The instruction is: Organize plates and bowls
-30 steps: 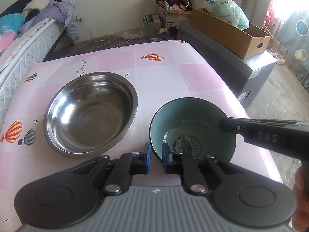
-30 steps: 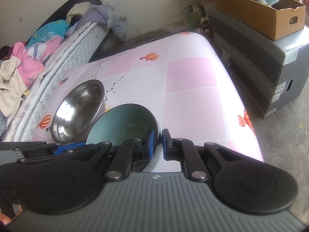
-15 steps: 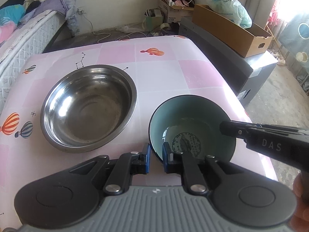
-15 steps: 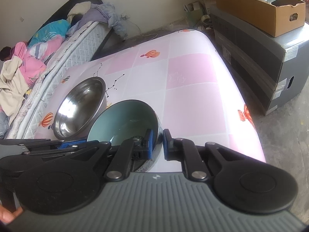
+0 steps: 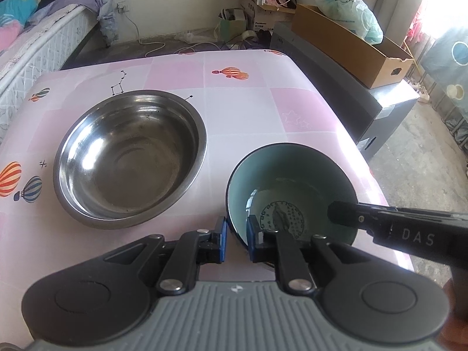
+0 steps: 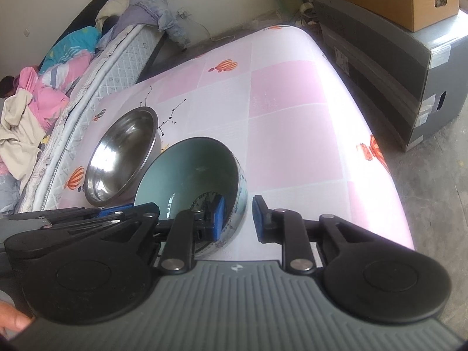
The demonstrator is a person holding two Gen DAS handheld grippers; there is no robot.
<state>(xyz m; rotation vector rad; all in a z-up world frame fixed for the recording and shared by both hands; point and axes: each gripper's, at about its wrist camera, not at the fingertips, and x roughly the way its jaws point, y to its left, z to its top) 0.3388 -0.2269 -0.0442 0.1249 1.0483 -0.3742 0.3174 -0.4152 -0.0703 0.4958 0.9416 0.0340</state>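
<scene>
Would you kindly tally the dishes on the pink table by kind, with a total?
Round stainless steel bowl: 1
Teal-glazed ceramic bowl with dark rim: 1
Plates: 0
Total: 2

- Steel bowl – big, shiny, empty, upright on pink checked tablecloth, left side.
- Teal bowl – smaller, dark rim, round printed mark inside, patterned outer wall; upright near tablecloth's front edge, just right of steel bowl, apart.
</scene>
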